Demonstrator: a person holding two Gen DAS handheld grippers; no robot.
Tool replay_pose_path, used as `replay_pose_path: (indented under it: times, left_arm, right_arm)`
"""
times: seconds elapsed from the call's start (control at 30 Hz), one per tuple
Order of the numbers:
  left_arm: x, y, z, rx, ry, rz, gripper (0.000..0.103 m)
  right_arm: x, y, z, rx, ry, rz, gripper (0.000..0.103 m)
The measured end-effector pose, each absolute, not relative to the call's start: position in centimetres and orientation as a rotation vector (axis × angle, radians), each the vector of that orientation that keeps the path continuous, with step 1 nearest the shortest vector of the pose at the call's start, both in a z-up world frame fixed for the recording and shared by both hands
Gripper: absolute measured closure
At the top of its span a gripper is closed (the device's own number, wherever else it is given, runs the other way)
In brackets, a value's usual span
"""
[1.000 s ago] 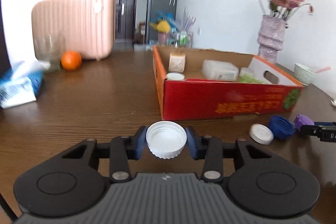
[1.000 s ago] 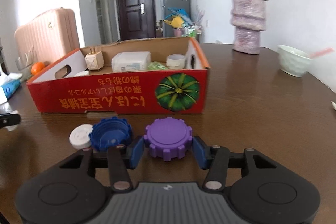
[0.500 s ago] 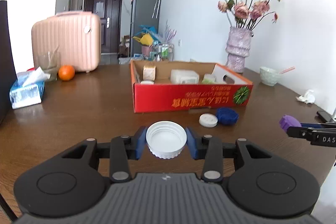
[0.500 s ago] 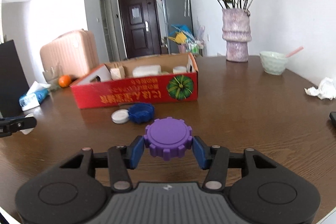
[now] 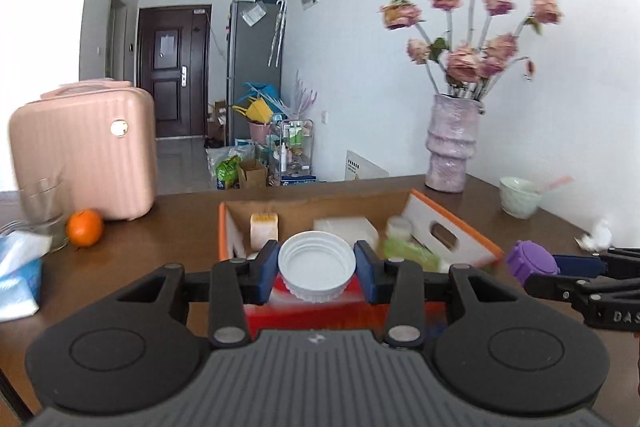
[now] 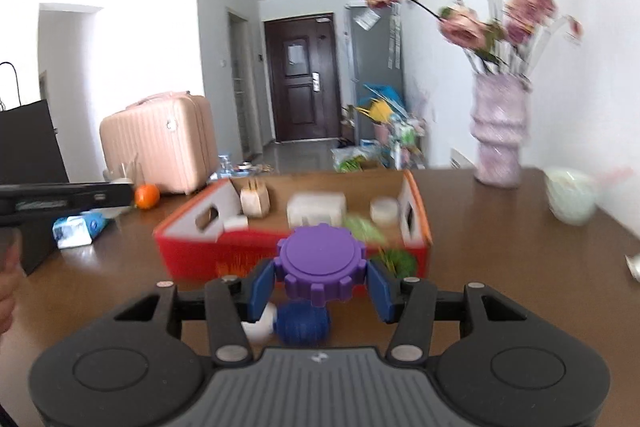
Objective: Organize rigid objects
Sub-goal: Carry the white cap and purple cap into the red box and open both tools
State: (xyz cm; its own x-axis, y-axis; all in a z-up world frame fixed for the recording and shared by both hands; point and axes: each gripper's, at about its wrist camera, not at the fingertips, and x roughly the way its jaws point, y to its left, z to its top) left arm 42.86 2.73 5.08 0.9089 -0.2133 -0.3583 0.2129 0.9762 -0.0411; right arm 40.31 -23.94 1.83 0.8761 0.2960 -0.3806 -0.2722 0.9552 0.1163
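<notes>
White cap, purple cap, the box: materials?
White cap: likely moulded plastic, matte, threaded inside, ribbed skirt.
Purple cap: likely plastic, matte, chunky moulded teeth.
Box: printed cardboard, red outside, plain brown inside with cut handle holes.

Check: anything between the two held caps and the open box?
Nothing visible. The left gripper holds the white cap, the right gripper the purple cap; the cardboard box lies just ahead, top open, only its near wall to clear.
</notes>
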Motion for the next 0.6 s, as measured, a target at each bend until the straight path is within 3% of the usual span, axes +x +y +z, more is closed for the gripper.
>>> replay_pose_path:
  times: [0.37, 0.6]
  left_arm:
    - [60.1, 1.0, 1.0, -0.013, 0.476, -0.227, 0.062]
    - [62.7, 1.1, -1.9, -0.048, 0.563, -0.241, 0.058]
  right_arm:
    - [61.3, -23.6, 1.9, 0.144, 0.633, 0.297, 0.053]
    - [64.3, -20.1, -1.6, 0.102, 0.768, 0.363, 0.051]
